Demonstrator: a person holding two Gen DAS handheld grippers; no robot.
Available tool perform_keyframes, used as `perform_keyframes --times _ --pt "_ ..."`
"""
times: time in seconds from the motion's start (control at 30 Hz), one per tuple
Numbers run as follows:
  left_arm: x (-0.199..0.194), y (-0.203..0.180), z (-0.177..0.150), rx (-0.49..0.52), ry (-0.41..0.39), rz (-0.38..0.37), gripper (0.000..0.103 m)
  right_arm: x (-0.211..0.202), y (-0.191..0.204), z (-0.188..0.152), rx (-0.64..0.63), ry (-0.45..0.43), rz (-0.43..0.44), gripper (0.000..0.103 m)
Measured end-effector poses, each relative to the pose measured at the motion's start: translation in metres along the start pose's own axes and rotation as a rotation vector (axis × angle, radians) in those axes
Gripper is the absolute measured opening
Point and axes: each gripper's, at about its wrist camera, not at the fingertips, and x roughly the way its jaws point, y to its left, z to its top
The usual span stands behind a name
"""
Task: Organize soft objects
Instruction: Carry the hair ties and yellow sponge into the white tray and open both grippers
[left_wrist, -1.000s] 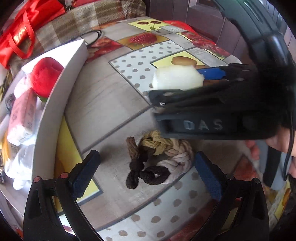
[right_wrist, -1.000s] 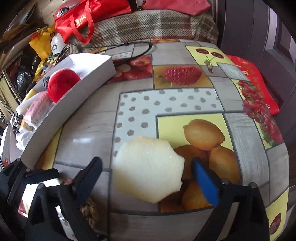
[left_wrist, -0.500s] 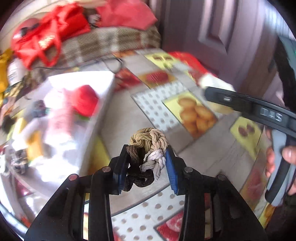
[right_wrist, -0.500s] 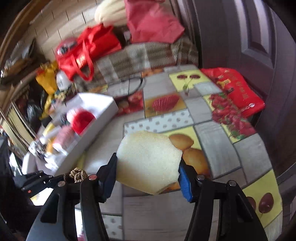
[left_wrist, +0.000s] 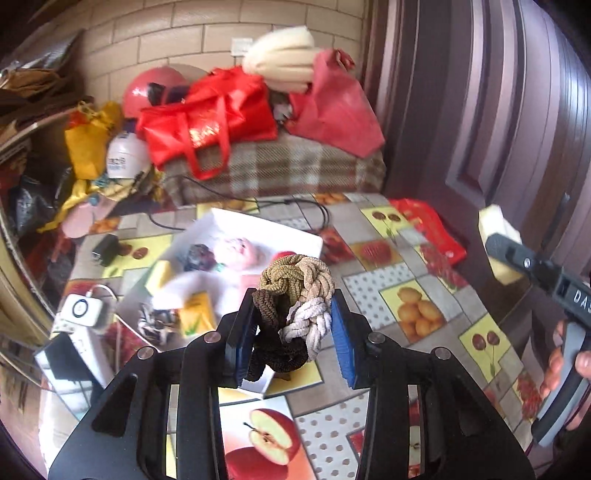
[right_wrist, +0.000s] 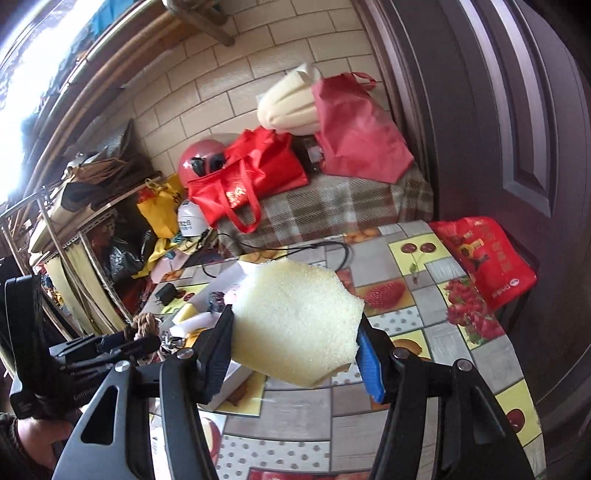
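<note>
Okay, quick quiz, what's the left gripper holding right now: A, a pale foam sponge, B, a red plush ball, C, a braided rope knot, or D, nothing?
C: the left gripper is shut on the braided rope knot, lifted above the table.

Daylight lit both views evenly and fairly brightly, with soft shadows only. In the right wrist view the upper left corner was blown out to white, which suggested the light came from that side. A pale sheen lay on the dark door (right_wrist: 517, 110) panels, and the patterned tablecloth (left_wrist: 424, 295) showed a mild gloss. Fisheye distortion bent the brick wall (right_wrist: 258, 74) courses and curved the table edges, and black vignette filled the corners. In the left wrist view the white box (left_wrist: 258, 229) and its contents were smeared by motion blur, while the braided rope toy (left_wrist: 295, 295) held close to the lens stayed sharp. The yellow sponge (right_wrist: 295, 321) was crisp, its pores visible.
</note>
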Motion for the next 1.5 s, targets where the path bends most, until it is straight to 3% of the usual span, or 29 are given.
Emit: perform_keyframes --times 0.23,0.6,1.5 --pt "-0.031 0.035 0.007 -0.074 -0.066 0.043 0.037 -0.005 0.030 0.000 -0.070 0.012 0.008 0.059" --pt "-0.048 0.063 0.002 -0.129 -0.082 0.081 0.037 0.000 0.055 -0.002 -0.117 0.031 0.034 0.059" --pt "-0.025 0.076 -0.004 -0.158 -0.044 0.091 0.037 0.027 0.068 -0.009 -0.149 0.104 0.051 0.059"
